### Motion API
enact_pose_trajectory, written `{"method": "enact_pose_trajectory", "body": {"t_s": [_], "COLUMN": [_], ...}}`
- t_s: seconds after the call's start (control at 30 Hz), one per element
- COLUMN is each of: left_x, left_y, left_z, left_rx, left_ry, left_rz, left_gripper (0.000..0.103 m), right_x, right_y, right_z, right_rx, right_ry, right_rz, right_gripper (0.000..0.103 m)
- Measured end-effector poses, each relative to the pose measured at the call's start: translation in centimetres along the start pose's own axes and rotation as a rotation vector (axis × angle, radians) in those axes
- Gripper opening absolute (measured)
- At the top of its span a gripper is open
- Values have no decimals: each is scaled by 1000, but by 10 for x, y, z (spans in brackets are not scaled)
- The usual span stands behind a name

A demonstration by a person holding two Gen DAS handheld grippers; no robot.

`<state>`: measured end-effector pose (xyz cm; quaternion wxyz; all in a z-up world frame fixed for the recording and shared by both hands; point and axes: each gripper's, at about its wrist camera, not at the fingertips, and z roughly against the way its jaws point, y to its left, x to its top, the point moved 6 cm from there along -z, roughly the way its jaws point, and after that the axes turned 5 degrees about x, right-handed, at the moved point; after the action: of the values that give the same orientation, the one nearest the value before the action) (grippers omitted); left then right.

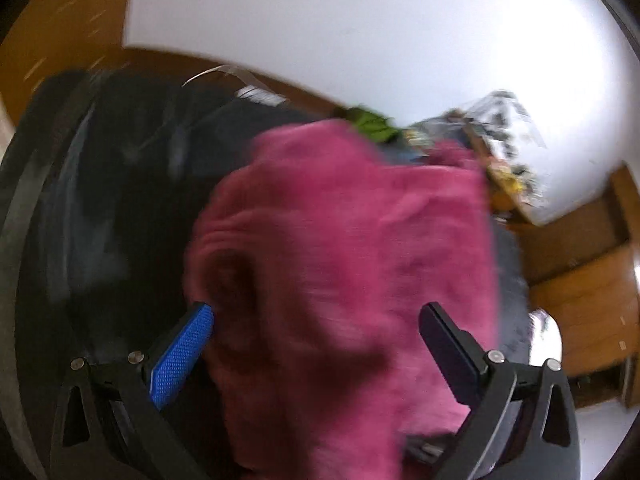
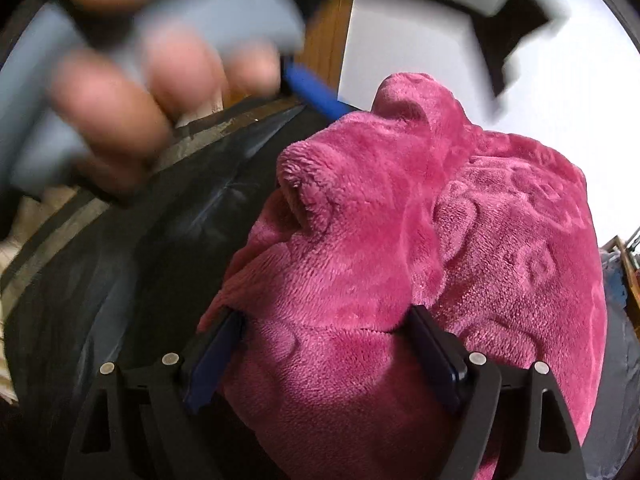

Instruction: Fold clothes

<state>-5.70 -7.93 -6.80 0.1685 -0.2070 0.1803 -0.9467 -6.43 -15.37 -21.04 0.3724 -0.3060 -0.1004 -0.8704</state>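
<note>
Fleece, pink and plush [image 2: 400,264], lies bunched on a dark sheet [image 2: 120,272] that covers the surface under it; left wrist view is motion-blurred, so detail there is poor. Left tongs [image 1: 316,320] spread wide w/ the fleece [image 1: 344,248] between the fingers, blue pad [image 1: 182,356] on one side, nothing pinched. Right tongs [image 2: 324,328] also spread wide, both fingers pushed into the pile, fabric bulging between them but not clamped. In right wrist view a hand [image 2: 132,92] wrapped round a grey handle sits blurred at upper left, a blue finger pad [image 2: 316,94] reaching toward the fleece's top edge. White wall [image 1: 380,32] and wood panelling behind.
</note>
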Motion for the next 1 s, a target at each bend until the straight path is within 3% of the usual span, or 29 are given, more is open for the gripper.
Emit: {"method": "enact_pose_trajectory", "body": {"t_s": [0.2, 0.3, 0.43, 0.53, 0.73, 0.87, 1.0], "left_x": [-10, -9, -6, -2, 21, 28, 24], "left_y": [39, 43, 46, 40, 25, 12, 32], "left_z": [-32, -38, -39, -28, 9, 1, -35], "left_rx": [13, 0, -48, -29, -61, -20, 40], "left_ry": [47, 46, 72, 53, -29, -18, 35], "left_rz": [82, 66, 95, 65, 42, -28, 1], "left_gripper": [103, 103, 103, 103, 103, 103, 103], "right_x": [-6, 3, 27, 38, 50, 44, 33], "right_y": [9, 10, -2, -18, -20, -1, 0], "right_z": [24, 45, 73, 82, 49, 11, -15], "right_rx": [4, -2, -113, -194, -286, -241, -161], "right_ry": [-15, -83, -204, -253, -206, -117, -45], "right_rz": [33, 18, -2, -34, 48, 127, 92], "right_gripper": [87, 87, 87, 87, 87, 87, 87]}}
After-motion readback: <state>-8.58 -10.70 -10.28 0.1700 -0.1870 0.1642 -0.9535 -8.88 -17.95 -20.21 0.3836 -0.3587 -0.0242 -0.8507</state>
